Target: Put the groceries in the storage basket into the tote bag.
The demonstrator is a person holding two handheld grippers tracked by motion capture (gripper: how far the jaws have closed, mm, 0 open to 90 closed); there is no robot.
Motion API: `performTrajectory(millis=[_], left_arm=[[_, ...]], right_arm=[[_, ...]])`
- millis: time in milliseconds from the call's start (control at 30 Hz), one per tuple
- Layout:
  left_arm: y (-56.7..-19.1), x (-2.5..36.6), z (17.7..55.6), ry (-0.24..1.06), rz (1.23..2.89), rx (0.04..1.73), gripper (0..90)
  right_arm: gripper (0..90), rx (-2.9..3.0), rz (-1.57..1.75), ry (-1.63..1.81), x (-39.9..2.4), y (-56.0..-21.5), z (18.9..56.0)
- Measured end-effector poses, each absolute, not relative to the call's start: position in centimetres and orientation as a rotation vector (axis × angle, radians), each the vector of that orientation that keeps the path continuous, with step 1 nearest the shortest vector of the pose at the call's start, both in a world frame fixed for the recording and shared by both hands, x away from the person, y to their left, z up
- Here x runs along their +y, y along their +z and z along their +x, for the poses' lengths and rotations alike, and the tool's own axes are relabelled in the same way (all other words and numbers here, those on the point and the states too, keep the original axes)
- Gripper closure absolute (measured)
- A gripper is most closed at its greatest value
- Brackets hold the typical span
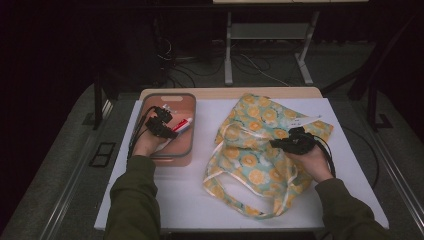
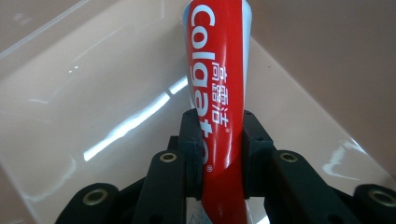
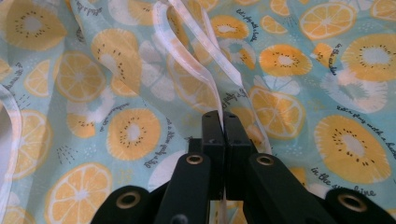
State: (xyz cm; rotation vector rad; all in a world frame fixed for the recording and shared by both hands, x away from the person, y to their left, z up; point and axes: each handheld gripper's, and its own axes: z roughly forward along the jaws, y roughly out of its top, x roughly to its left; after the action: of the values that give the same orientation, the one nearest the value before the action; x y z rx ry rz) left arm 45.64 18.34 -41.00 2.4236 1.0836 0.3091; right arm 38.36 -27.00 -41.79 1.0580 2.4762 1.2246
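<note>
Item 1. Left tool (image 1: 166, 127): hanging over the pink tray (image 1: 150, 105) at the left side of the desk (image 1: 200, 200), held in the person's left hand (image 1: 146, 144). In the left gripper view its jaws are pressing on both sides of a red toothpaste tube (image 2: 217, 93), pinching it near the lower end; the tube is rising upright between the pads, white lettering facing the camera, with the tray's glossy floor lying behind it.

Item 2. Toothpaste tube (image 1: 183, 124): sitting inside the tray in the high view, near the tray's right wall, with its red-and-white body sticking out past the tool toward the right.

Item 3. Right tool (image 1: 285, 143): resting over the middle of the cloth bag (image 1: 250, 150), held in the person's right hand (image 1: 312, 157). In the right gripper view its jaws are pressed together, nipping the white-trimmed edge (image 3: 208, 79) of the bag between them.

Item 4. Cloth bag: lying crumpled on the right half of the desk, pale blue-green with an orange-slice print, its white handles trailing toward the near edge.

Item 5. Sleeves: both dark green, coming in from the bottom of the high view.
</note>
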Motion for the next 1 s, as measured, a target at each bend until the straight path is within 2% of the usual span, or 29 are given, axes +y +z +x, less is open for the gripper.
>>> performTrajectory(millis=[333,633,1000], left_arm=[[-37.9,19.3,45.6,0.338,2.321,1.064,74.0],[-34.7,19.8,44.4,0.293,2.250,1.033,74.0],[-32.8,18.3,41.9,0.260,2.277,0.898,74.0]], right_arm=[[89.5,2.477,1.059,1.219,-27.0,-41.9,38.4],[89.5,2.474,1.062,1.220,-27.1,-41.8,38.4],[89.5,2.471,1.058,1.220,-27.0,-41.7,38.4]])
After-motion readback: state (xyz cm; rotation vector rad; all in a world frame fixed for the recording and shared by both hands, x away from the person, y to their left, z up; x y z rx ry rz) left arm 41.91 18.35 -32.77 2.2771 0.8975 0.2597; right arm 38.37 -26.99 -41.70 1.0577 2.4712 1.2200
